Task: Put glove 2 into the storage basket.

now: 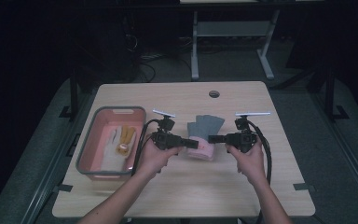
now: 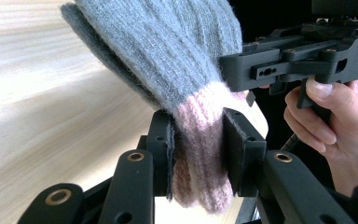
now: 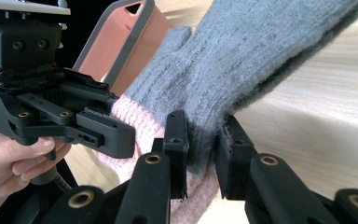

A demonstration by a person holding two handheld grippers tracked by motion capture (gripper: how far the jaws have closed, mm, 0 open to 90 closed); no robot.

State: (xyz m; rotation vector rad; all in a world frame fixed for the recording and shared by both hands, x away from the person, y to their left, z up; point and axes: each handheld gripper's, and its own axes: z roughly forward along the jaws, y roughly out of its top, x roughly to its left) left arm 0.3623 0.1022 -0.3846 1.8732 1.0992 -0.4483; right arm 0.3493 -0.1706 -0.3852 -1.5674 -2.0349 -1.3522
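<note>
A grey knit glove (image 1: 206, 125) with a pink cuff (image 1: 200, 152) is held between both grippers just above the middle of the table. My left gripper (image 1: 194, 143) comes in from the left and is shut on the pink cuff (image 2: 200, 135). My right gripper (image 1: 212, 138) comes in from the right and is shut on the glove (image 3: 242, 60) where grey meets pink. In the left gripper view the grey fingers (image 2: 168, 56) lift up and away from the left gripper (image 2: 198, 154). The right gripper (image 3: 200, 154) pinches the knit tightly.
A grey-rimmed pink basin (image 1: 110, 140) stands at the table's left, with a white glove and a yellow one inside. The wooden table (image 1: 177, 196) has a cable hole (image 1: 214, 94) near its far edge. A desk frame stands on the floor beyond.
</note>
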